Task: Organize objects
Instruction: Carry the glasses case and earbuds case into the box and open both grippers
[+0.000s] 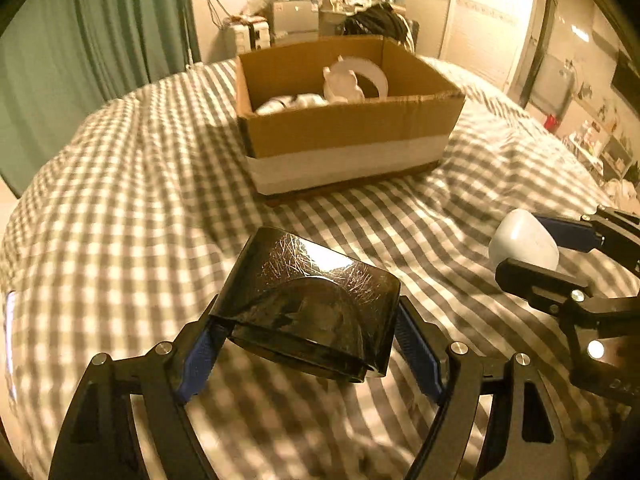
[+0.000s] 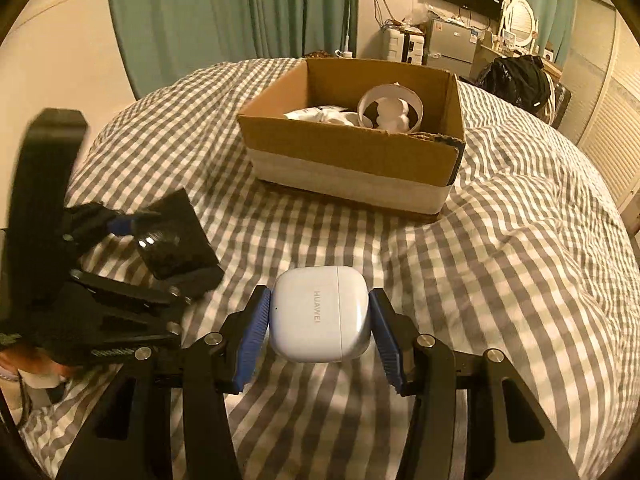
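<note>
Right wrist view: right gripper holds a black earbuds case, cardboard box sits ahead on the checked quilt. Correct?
Not quite: the earbuds case in the right gripper is white, as the right wrist view shows. The black object is in the left gripper. The cardboard box on the checked quilt is right.

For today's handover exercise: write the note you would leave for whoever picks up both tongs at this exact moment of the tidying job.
Left tongs: shut on the scratched black case, lifted off the checked bedcover.
Right tongs: shut on the white earbud case, also clear of the cover.
Cardboard box: ahead of both, open at the top.
Done: a white figurine and other white items already lie in the box.
Left: probably carry both cases forward and release them into the box.
</note>
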### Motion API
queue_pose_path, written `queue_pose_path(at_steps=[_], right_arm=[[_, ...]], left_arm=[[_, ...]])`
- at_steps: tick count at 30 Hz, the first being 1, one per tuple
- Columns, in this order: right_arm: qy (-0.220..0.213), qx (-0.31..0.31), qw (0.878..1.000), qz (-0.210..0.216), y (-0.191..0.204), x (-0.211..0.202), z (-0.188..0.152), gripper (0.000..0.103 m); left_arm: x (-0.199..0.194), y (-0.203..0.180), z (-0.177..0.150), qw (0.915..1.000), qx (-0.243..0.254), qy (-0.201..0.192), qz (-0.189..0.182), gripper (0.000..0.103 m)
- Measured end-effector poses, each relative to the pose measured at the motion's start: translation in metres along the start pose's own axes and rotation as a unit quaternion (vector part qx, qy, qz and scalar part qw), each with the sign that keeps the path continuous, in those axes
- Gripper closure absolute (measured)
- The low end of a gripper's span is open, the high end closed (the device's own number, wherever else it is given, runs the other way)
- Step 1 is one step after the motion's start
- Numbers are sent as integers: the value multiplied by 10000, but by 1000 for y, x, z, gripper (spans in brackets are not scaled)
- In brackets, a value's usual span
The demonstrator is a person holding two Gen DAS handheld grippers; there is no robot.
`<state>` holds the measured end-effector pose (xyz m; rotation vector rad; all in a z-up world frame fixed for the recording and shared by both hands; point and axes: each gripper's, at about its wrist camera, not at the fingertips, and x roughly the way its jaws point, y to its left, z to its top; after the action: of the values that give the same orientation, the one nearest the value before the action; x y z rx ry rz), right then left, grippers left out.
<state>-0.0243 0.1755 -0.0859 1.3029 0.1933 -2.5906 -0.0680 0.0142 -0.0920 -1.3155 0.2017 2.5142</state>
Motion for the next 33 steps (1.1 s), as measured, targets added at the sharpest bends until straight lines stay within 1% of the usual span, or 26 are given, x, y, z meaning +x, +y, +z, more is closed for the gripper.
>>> queue_pose_path(at_steps=[2,5,9,14,16,20,24,29,33], right_arm=[[-61,-37,10000,-37,5,-11,-2,53],[-202,-94,9997,-74,12,-31,-3,53],[-524,-191,9984,-129,19,-66,1,53],[-920,-378,9948,-220,25,-103,15,53],[-1078,-462,9928,-258,25,-114,24,53],[-1407,-565,9880,-299,19,-133,50,53],[-1633,-613,9840,-358,10,-137,81,53],[-1791,-569,9816,-343,-7,-128,125,53],[-1814,-464,9818,-310,-24,-112,158,53]], left_arm=[[-8,2,-1,10000,-26,-71,22,20],[-34,2,-4,9997,-66,-246,41,20],[-65,1,-4,9985,-18,-541,65,20],[-93,-4,16,9953,235,-916,189,20],[-100,-4,30,9936,293,-1072,204,20],[-104,-2,58,9907,319,-1299,254,20],[-100,-1,90,9880,366,-1464,319,20],[-86,3,134,9854,383,-1612,380,20],[-69,9,167,9846,324,-1664,420,20]])
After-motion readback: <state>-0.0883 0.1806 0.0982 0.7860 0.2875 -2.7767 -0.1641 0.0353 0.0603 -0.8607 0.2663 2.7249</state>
